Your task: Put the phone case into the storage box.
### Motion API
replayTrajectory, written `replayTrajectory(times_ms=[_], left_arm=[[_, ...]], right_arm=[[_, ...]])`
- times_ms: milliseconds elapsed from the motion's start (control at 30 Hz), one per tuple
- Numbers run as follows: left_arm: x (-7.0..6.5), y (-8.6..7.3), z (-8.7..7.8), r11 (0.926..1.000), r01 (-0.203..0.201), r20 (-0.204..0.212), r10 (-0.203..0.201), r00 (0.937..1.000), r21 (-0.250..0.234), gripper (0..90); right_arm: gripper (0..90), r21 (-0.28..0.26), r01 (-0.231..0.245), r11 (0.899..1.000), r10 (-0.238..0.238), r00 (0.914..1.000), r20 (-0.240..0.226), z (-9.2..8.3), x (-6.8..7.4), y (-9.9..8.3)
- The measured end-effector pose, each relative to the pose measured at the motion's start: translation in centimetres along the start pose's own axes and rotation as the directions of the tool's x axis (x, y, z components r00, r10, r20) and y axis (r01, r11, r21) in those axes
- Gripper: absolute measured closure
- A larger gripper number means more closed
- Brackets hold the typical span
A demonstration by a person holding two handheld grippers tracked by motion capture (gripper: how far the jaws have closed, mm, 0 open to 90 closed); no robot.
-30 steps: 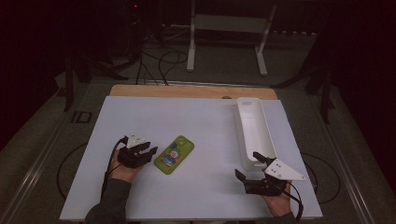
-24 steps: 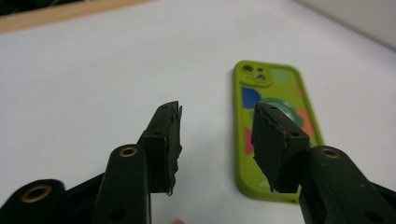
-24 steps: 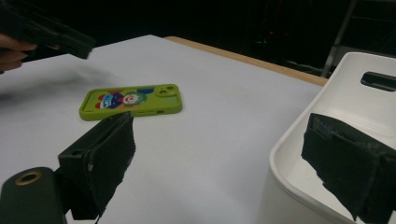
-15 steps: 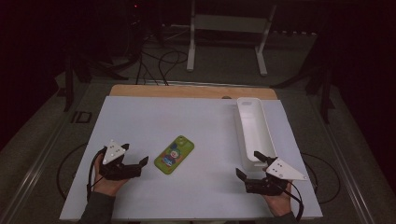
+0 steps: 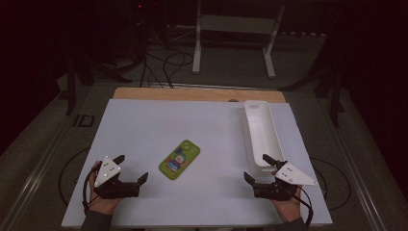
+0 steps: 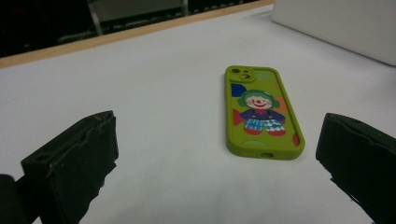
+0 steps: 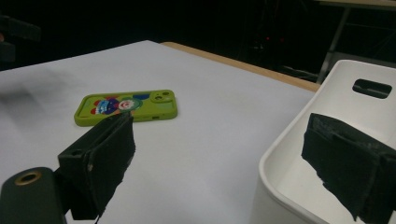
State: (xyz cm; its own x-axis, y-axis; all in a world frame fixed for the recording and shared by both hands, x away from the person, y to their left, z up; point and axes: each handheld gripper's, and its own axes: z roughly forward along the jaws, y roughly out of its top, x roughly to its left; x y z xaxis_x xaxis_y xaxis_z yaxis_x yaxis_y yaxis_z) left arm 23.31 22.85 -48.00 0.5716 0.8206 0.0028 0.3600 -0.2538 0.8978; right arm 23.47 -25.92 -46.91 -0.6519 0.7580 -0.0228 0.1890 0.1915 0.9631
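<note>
On the white tabletop [image 5: 144, 125], lying flat and untouched: green phone case [image 5: 179, 159]. Left of it, left claw [image 5: 131, 171] having just been spreading wide, gripping nothing. Resting beside white bin [image 5: 262, 130], right claw [image 5: 260, 168] gaping, empty.

A white surface [image 5: 159, 125] covers most of the area, with a strip of wooden edge [image 5: 192, 94] showing along its far side. A long white tray [image 5: 254, 126] stands near the right side, running from the far edge toward the near one; its end wall has a slot-shaped handle hole [image 7: 372, 88]. Beyond the surface, on the dark floor, stand a white metal frame [image 5: 234, 29] and some loose black cables [image 5: 166, 60].
</note>
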Motion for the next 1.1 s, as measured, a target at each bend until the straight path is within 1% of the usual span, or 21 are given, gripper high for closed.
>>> replayTrajectory(times_ms=[33,133,233,433,500,633,767,800,867,900,933,1000,1100], left_arm=[[0.0,0.0,0.0,1.0000,-0.007,0.005,0.007,1.0000,-0.001,0.0],[-0.1,0.1,0.0,0.9999,-0.006,0.015,0.006,0.9999,-0.008,0.0],[0.0,0.1,0.1,1.0000,-0.005,0.017,0.005,0.9998,0.004,0.0],[0.1,0.4,0.1,1.0000,0.000,0.022,0.000,0.9998,0.006,0.0],[0.1,0.7,0.2,0.9998,-0.002,0.017,0.002,0.9998,0.018,0.0],[0.0,1.2,0.5,0.9993,-0.005,0.022,0.004,0.9998,0.037,0.0],[-0.1,1.9,1.0,0.9980,-0.006,0.040,0.004,0.9992,0.064,0.0],[-0.1,1.9,1.0,0.9980,-0.006,0.040,0.004,0.9992,0.064,0.0],[-0.1,2.4,1.4,0.9964,-0.011,0.044,0.008,0.9990,0.084,0.0],[-0.1,2.4,1.4,0.9964,-0.011,0.044,0.008,0.9990,0.084,0.0],[-0.1,2.8,1.7,0.9949,-0.019,0.044,0.015,0.9989,0.099,0.0],[0.0,3.2,2.1,0.9937,-0.019,0.040,0.014,0.9991,0.111,0.0],[0.4,3.6,2.9,0.9897,-0.021,0.035,0.016,0.9993,0.141,0.0]], right_arm=[[8.9,-0.002,-0.001,1.000,0.001,1.0000,0.001,0.0,0.0,0.0],[8.9,-0.006,-0.002,1.000,0.002,1.0000,0.000,0.0,-0.1,0.0],[8.9,-0.006,-0.004,1.000,0.004,1.0000,0.000,0.0,-0.2,0.0],[8.9,-0.009,-0.004,1.000,0.004,1.0000,0.003,0.0,-0.4,-0.1],[8.9,-0.009,-0.005,1.000,0.005,1.0000,0.005,-0.1,-0.4,-0.1],[8.9,-0.005,-0.009,1.000,0.010,0.9999,0.008,-0.1,-0.4,-0.1],[8.9,-0.009,-0.019,1.000,0.019,0.9997,0.013,-0.2,-0.7,-0.1],[8.9,-0.008,-0.022,1.000,0.022,0.9997,0.013,-0.2,-0.7,-0.1],[8.9,-0.011,-0.023,1.000,0.024,0.9996,0.012,-0.2,-0.9,-0.1],[8.9,-0.012,-0.026,1.000,0.026,0.9996,0.013,-0.2,-0.9,-0.1],[8.9,-0.012,-0.026,1.000,0.026,0.9996,0.014,-0.3,-0.9,-0.1],[8.9,-0.012,-0.024,1.000,0.025,0.9996,0.015,-0.3,-1.0,-0.1],[8.9,-0.011,-0.019,1.000,0.020,0.9997,0.016,-0.3,-1.0,-0.1]])
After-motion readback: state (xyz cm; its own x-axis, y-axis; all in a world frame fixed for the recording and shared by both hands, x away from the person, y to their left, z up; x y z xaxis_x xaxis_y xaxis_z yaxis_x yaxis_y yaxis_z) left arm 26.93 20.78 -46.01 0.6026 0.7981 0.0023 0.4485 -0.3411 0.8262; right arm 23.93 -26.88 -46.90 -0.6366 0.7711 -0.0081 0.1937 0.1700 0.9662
